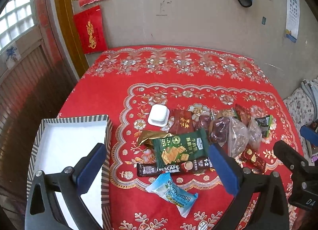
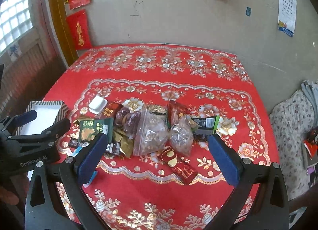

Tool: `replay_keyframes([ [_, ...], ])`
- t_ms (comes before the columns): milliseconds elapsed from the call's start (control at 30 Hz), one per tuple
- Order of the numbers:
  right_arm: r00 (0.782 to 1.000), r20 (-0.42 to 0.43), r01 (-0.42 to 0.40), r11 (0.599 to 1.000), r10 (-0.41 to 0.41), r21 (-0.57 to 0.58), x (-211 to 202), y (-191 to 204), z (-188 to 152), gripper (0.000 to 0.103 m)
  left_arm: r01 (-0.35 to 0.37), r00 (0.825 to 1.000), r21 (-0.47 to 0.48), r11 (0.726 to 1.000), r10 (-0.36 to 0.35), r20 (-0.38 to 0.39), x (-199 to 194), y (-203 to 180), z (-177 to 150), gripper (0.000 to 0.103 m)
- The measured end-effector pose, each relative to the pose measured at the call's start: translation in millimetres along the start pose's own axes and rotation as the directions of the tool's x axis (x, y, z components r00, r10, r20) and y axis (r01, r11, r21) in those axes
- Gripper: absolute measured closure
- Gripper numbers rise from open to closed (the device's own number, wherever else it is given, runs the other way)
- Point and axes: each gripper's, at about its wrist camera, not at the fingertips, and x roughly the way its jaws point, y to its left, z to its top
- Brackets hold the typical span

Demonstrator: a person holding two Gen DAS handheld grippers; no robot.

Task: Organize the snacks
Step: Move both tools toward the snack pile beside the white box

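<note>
A pile of snacks lies mid-table on the red cloth. In the left wrist view my left gripper (image 1: 157, 148) hangs open above a green cracker packet (image 1: 178, 148), a Nescafe stick (image 1: 174, 168) and a blue Sachima packet (image 1: 173, 192). A white jelly cup (image 1: 158, 115) and clear bags (image 1: 237, 136) lie farther back. The striped box (image 1: 75, 119), white inside and holding nothing, stands at the left. My right gripper (image 2: 157, 140) is open and holds nothing, above the clear bags (image 2: 151, 132) and a red bar (image 2: 178, 164).
The wall with red hangings (image 1: 90, 31) stands behind the table. A floral-covered seat (image 2: 292, 130) is off the right edge. Bare red cloth (image 2: 159, 67) stretches behind the pile. Each gripper shows at the other view's side: left gripper (image 2: 50, 118), right gripper (image 1: 294, 140).
</note>
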Motion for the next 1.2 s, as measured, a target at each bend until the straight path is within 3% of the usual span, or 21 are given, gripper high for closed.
replay_keyframes([
  [1200, 0.995, -0.093, -0.047, 0.999, 0.045, -0.013, 48, -5, -8, 0.001, -0.03, 0.998, 0.025, 0.999, 0.031, -0.049, 45, 0, -6, 0.0],
])
